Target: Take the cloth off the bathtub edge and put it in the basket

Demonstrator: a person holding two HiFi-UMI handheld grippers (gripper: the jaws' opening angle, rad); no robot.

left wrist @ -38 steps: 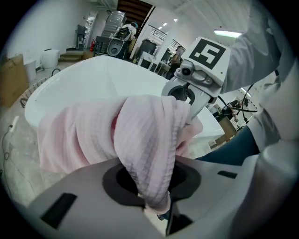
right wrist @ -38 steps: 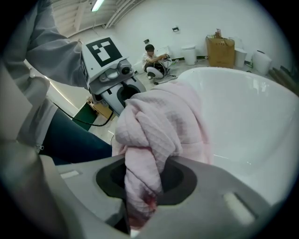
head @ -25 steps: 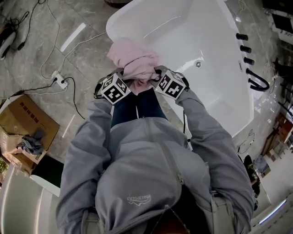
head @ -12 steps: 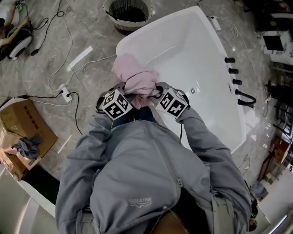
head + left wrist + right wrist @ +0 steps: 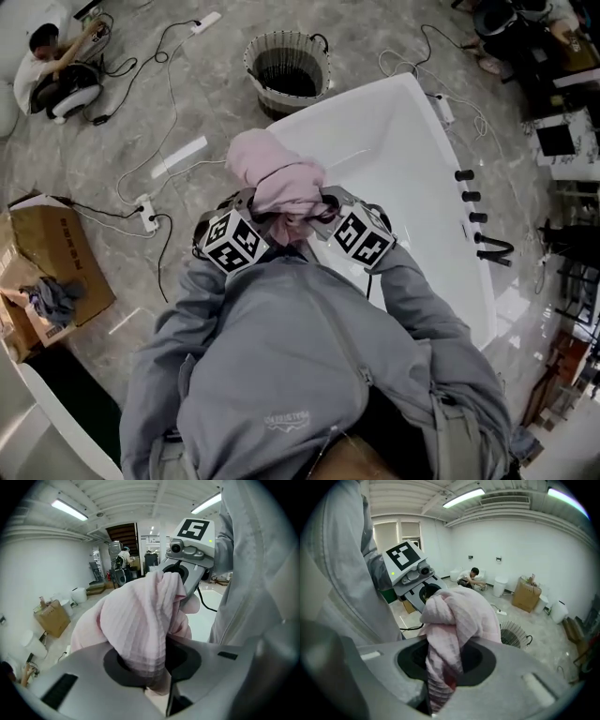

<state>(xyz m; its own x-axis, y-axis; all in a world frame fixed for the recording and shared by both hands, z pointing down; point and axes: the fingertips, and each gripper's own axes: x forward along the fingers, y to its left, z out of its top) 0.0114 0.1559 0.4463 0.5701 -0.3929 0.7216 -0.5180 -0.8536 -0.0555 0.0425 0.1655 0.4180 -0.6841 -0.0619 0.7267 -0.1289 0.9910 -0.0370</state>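
A bunched pink cloth (image 5: 277, 183) hangs in the air, clear of the near left rim of a white bathtub (image 5: 403, 159). The left gripper (image 5: 248, 208) and right gripper (image 5: 325, 204) each clamp a fold of it. This looks like the carrying step. The next move probably takes the cloth straight toward the far side, to the wicker basket (image 5: 258, 67) on the floor beside the tub's far corner. Left of the tub is open floor, where cables (image 5: 169, 89) trail.
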